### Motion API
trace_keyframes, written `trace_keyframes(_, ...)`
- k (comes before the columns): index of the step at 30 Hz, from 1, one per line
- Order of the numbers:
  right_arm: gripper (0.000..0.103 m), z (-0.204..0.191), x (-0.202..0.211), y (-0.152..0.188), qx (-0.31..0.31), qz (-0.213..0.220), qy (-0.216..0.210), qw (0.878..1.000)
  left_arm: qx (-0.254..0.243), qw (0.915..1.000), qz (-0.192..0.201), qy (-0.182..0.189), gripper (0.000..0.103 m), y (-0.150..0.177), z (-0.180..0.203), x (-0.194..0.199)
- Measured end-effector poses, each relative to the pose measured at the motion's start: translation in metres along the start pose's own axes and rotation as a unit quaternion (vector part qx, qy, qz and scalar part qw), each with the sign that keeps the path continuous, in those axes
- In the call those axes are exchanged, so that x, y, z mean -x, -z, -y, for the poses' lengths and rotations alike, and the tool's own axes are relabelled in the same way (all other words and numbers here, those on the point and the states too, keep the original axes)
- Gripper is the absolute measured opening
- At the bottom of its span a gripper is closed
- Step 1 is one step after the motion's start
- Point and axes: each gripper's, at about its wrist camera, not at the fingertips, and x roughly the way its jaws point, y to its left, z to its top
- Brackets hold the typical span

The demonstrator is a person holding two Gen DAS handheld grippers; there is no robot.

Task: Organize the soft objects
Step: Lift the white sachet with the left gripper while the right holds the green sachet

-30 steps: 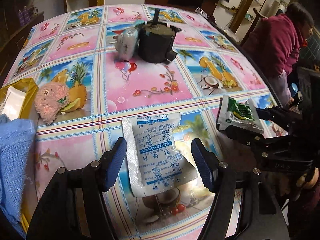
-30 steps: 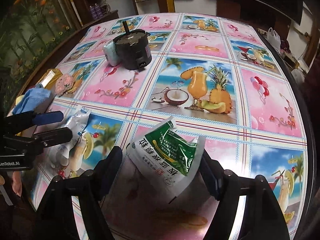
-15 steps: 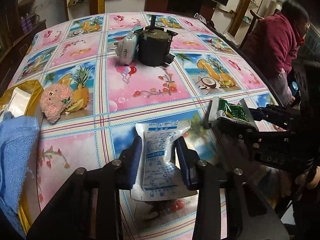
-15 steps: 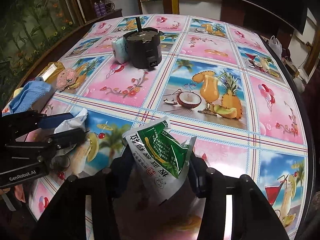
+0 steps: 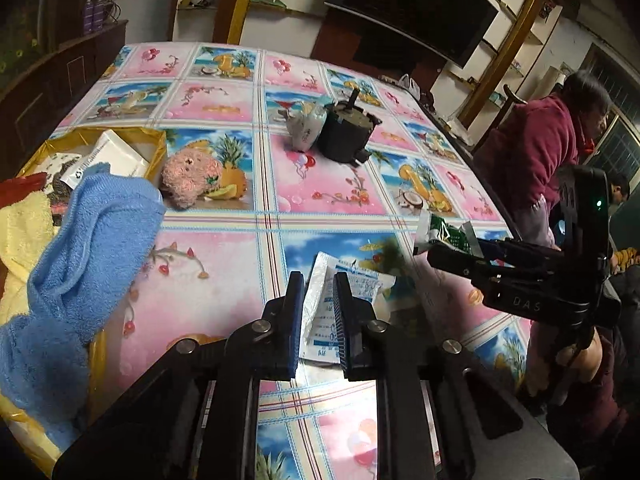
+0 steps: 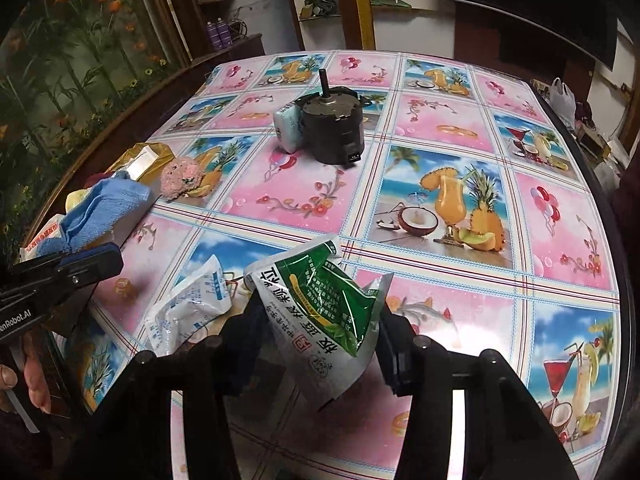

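My left gripper (image 5: pixel 318 312) is shut on a white and blue pouch (image 5: pixel 320 308) and holds it just above the tablecloth; the pouch also shows in the right wrist view (image 6: pixel 192 304). My right gripper (image 6: pixel 320 320) is shut on a green and silver pouch (image 6: pixel 324 308), seen edge-on in the left wrist view (image 5: pixel 444 234). A gold tray (image 5: pixel 158 148) at the left holds a blue towel (image 5: pixel 88 248), a yellow cloth (image 5: pixel 24 228) and white packets. A pink plush toy (image 5: pixel 188 178) lies beside the tray.
A black round motor (image 6: pixel 332 128) and a pale blue packet (image 6: pixel 288 126) stand mid-table. A person in a maroon jacket (image 5: pixel 536 160) sits at the right edge. The table edge (image 6: pixel 616 240) curves round on the right.
Both grippers closed on their pouches and lifted them off the tablecloth. The left gripper has swung left, bringing the gold tray and towel closer.
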Motion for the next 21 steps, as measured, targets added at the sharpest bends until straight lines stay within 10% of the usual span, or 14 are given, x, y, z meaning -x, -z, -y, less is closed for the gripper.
trace_keyframes(2,0.049,-0.002,0.0,0.001,-0.003,-0.001,-0.004,1.0,-0.008,0.9997,-0.017,0.018,0.014,0.005,0.003,-0.008)
trace_keyframes(6,0.049,-0.003,0.002,0.008,-0.006,-0.005,-0.007,1.0,-0.043,0.9985,-0.033,0.008,0.062,0.009,0.016,-0.027)
trace_keyframes(14,0.049,-0.005,0.011,0.017,-0.003,-0.004,-0.008,1.0,-0.14,0.9873,-0.047,-0.06,0.06,0.02,0.05,-0.067)
trace_keyframes(15,0.049,-0.006,0.013,0.018,-0.002,-0.003,-0.009,1.0,-0.134,0.9883,-0.041,-0.061,0.039,0.02,0.049,-0.065)
trace_keyframes(21,0.049,-0.012,0.02,0.02,0.0,0.007,-0.018,1.0,-0.055,0.9979,-0.024,-0.023,0.033,0.012,0.022,-0.042)
